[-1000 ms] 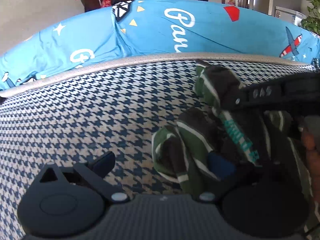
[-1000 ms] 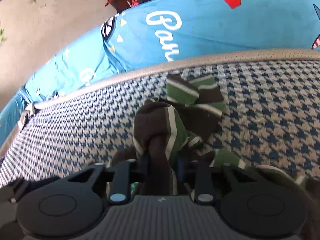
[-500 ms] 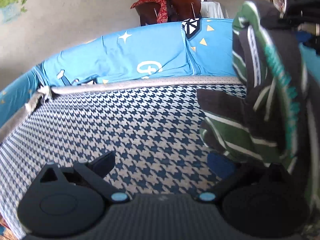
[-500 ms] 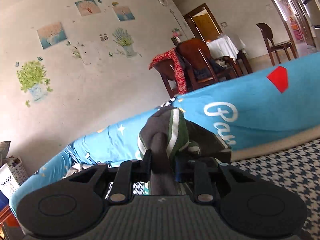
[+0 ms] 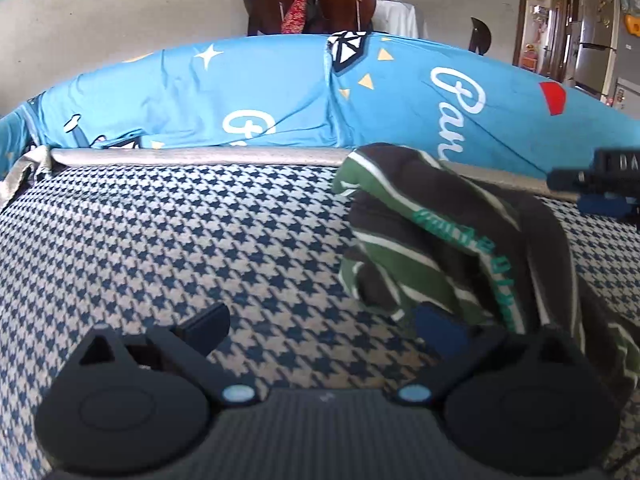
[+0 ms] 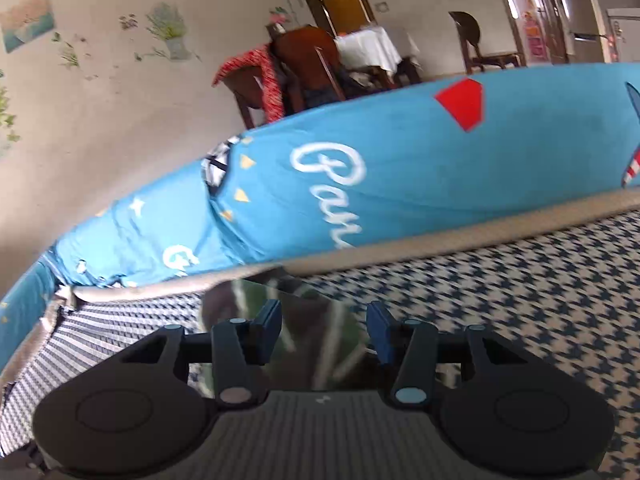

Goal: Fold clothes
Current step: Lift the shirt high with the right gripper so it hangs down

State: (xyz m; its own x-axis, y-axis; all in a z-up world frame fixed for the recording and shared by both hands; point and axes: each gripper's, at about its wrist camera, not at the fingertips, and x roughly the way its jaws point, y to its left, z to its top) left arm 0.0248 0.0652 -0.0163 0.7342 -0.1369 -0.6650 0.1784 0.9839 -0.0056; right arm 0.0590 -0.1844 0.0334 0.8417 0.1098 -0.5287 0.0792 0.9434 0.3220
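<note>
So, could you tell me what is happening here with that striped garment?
A person holding a gripper in each hand is folding a green and brown striped garment on a houndstooth-patterned surface. The right gripper has just been opening; its pads stand apart with the blurred garment between them, not pinched. The left gripper is wide open beside the garment, with nothing in its jaws.

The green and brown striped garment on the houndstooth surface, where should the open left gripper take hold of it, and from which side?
Probably the raised folded edge of the striped garment, at its far left corner. It stands up off the houndstooth surface, so a finger could slip under. Bring the left gripper in from the bare left side. The right gripper has just been opening and grips nothing.
</note>
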